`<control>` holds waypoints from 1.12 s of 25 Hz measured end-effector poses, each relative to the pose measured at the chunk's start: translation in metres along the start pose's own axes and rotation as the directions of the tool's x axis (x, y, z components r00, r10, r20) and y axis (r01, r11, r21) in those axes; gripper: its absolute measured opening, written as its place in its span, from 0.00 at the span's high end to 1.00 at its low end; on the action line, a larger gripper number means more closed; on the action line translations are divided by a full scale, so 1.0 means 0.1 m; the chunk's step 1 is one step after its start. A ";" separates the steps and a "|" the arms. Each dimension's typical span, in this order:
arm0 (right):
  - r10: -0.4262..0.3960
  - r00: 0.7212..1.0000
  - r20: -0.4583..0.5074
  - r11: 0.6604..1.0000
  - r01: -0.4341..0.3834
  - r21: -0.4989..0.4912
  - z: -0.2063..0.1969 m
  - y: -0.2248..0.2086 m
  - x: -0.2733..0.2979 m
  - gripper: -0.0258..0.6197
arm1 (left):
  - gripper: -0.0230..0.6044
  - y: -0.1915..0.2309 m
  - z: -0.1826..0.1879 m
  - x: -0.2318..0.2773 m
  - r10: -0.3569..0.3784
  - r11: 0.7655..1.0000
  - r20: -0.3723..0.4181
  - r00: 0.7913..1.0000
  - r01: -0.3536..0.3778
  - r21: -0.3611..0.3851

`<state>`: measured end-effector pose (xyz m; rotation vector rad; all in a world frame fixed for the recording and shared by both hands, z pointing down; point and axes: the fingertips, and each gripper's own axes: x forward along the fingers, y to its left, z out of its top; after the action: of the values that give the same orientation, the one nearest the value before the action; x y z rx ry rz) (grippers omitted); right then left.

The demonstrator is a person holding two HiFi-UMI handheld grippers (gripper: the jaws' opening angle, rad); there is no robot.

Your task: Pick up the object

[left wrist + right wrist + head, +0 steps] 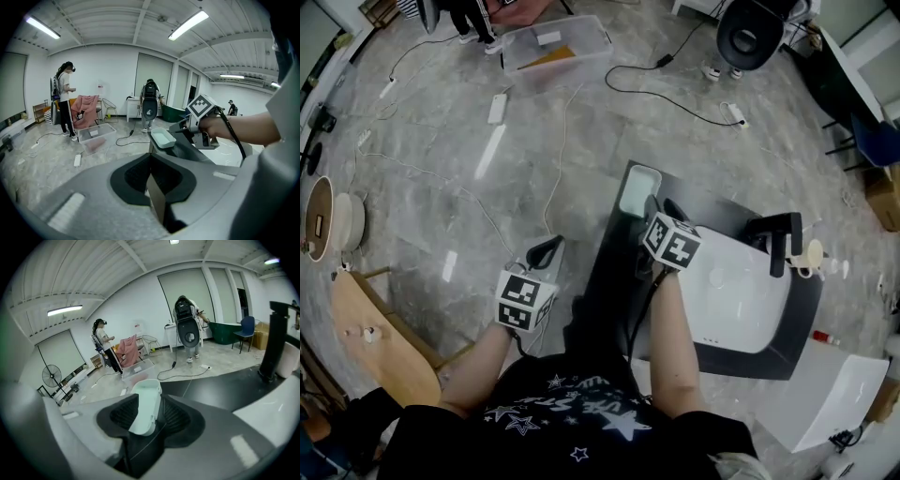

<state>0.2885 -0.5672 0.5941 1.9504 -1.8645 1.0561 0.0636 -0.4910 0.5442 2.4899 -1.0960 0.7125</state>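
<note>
Item: white oblong container (638, 190), open side up, on the far left corner of the black bench (611, 267). Obscured: in the right gripper view its near end sinks out of sight between the jaws. In the head view the marker cube covers most of the right gripper (660, 208), so only the dark jaw tips show at the container's near end. Whether the pads actually touch the container walls is hard to make out. Orientation: the long axis runs away from the person toward the bench's far edge, nearly in line with the right gripper's jaws, its far end leaning slightly right in the right gripper view. Right gripper: jaws partly apart, one on each side of the container, which rests on the bench. Left gripper (150, 159): jaws together with nothing between them, held off the bench's left edge over the floor. Also on the bench: a white basin (741, 300), right of the right gripper.
</note>
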 end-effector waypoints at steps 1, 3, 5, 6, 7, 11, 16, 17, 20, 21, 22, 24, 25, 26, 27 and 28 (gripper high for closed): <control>-0.009 1.000 -0.010 1.000 0.009 0.000 0.01 -0.01 0.06 0.71 | 0.95 0.02 -0.01 0.02 0.002 1.000 -0.005 1.000 -0.002 -0.003; -0.021 0.999 -0.034 1.000 0.021 0.002 0.01 -0.02 0.16 0.73 | 0.95 0.06 -0.02 0.05 0.006 1.000 -0.017 1.000 -0.006 -0.007; -0.030 0.998 -0.057 1.000 0.030 -0.002 0.00 -0.04 0.24 0.75 | 0.95 0.09 -0.03 0.07 0.011 1.000 -0.022 1.000 -0.011 -0.014; -0.037 0.997 -0.067 0.999 0.037 -0.007 -0.01 -0.05 0.27 0.75 | 0.95 0.10 -0.04 0.07 0.013 1.000 -0.024 1.000 -0.014 -0.017; -0.046 0.996 -0.075 0.999 0.045 -0.013 -0.03 -0.07 0.30 0.76 | 0.95 0.11 -0.05 0.08 0.016 1.000 -0.025 1.000 -0.016 -0.020; -0.072 0.993 -0.098 0.997 0.070 -0.030 -0.07 -0.11 0.38 0.81 | 0.95 0.15 -0.12 0.12 0.026 0.999 -0.035 0.999 -0.027 -0.030; -0.125 0.985 -0.116 0.992 0.121 -0.045 -0.10 -0.14 0.40 0.90 | 0.95 0.16 -0.13 0.07 0.031 0.998 -0.035 0.999 -0.033 -0.044; -0.140 0.983 -0.118 0.990 0.136 -0.047 -0.10 -0.16 0.39 0.91 | 0.95 0.16 -0.13 0.06 0.032 0.998 -0.034 0.999 -0.034 -0.045; -0.170 0.978 -0.125 0.985 0.166 -0.038 -0.12 -0.20 0.35 0.94 | 0.95 0.19 -0.16 -0.01 0.037 0.998 -0.031 0.999 -0.039 -0.050; -0.171 0.977 -0.125 0.985 0.169 -0.029 -0.12 -0.20 0.33 0.94 | 0.95 0.19 -0.17 -0.03 0.039 0.998 -0.030 0.999 -0.041 -0.055; -0.170 0.978 -0.122 0.985 0.169 -0.021 -0.12 -0.19 0.31 0.94 | 0.95 0.20 -0.19 -0.06 0.040 0.997 -0.030 0.999 -0.042 -0.061; -0.166 0.980 -0.109 0.986 0.165 -0.016 -0.10 -0.16 0.25 0.94 | 0.95 0.20 -0.21 -0.12 0.041 0.997 -0.029 0.999 -0.043 -0.068; -0.165 0.981 -0.099 0.986 0.164 -0.016 -0.07 -0.14 0.22 0.94 | 0.95 0.20 -0.22 -0.14 0.040 0.997 -0.027 0.999 -0.042 -0.066; -0.163 0.983 -0.087 0.987 0.163 -0.015 -0.04 -0.13 0.18 0.94 | 0.95 0.19 -0.22 -0.16 0.039 0.997 -0.025 0.999 -0.040 -0.063; -0.162 0.984 -0.074 0.987 0.162 -0.014 -0.01 -0.11 0.13 0.94 | 0.95 0.19 -0.21 -0.19 0.037 0.998 -0.021 0.999 -0.038 -0.059; -0.162 0.985 -0.062 0.987 0.161 -0.012 0.01 -0.09 0.07 0.94 | 0.95 0.18 -0.21 -0.21 0.034 0.998 -0.017 0.999 -0.035 -0.056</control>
<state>0.2969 -0.5719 0.6011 2.0015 -1.6441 1.0480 0.0311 -0.4803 0.5511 2.4195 -1.1403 0.7002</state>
